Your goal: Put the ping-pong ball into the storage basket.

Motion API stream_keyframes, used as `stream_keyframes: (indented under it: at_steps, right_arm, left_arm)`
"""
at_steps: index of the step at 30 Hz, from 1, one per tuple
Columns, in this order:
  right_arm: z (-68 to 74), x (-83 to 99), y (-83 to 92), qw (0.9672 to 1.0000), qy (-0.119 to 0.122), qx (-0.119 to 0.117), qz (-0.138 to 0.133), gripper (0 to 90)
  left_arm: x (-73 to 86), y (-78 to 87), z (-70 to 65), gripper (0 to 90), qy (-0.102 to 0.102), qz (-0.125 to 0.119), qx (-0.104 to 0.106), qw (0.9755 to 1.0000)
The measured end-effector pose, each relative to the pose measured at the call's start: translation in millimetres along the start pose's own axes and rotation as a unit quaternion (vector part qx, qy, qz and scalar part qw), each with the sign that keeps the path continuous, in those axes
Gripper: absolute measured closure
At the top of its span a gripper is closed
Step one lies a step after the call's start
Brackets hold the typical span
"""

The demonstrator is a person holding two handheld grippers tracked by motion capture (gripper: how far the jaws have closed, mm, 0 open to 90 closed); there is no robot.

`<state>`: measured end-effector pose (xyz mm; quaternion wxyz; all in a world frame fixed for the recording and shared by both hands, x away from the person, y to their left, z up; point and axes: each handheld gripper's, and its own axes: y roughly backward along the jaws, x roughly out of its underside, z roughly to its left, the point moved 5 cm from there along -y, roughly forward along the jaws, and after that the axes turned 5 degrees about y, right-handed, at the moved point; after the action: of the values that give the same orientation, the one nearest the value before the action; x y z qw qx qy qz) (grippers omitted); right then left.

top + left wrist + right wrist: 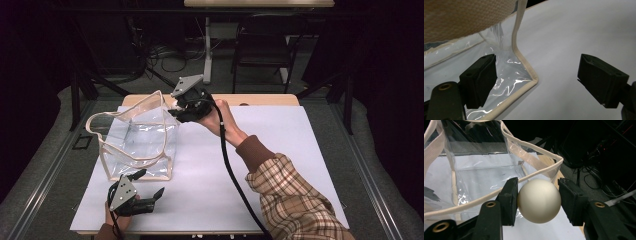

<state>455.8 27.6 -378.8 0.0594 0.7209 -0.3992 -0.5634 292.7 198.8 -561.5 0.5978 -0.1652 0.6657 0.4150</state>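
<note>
The right gripper (538,201) squeezes a white ball (539,200) just by the top edge of the clear bag (141,136) — ready to drop it in, I think. The left gripper (537,82) waits wide open at the bag's bottom corner — maybe to steady it.

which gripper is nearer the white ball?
Right. The right gripper is shut on the ball at the clear bag's far rim. The left gripper sits open by the bag's near bottom corner, well away from it.
</note>
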Motion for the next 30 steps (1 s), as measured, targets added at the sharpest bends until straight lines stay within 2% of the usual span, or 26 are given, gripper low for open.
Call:
stream_keyframes:
  at_steps: [16,30]
  right_arm:
    - [2.5,-13.8,-3.3,0.9999,0.005,0.002,-0.012,51.1]
    - [6.0,-19.8,-8.6,0.9999,0.009,-0.002,-0.010,51.1]
  left_arm:
    - [0.0,0.1,-0.1,15.9,0.000,0.000,0.002,1.0000]
    - [-0.1,0.4,-0.1,15.9,-0.002,0.000,0.002,1.0000]
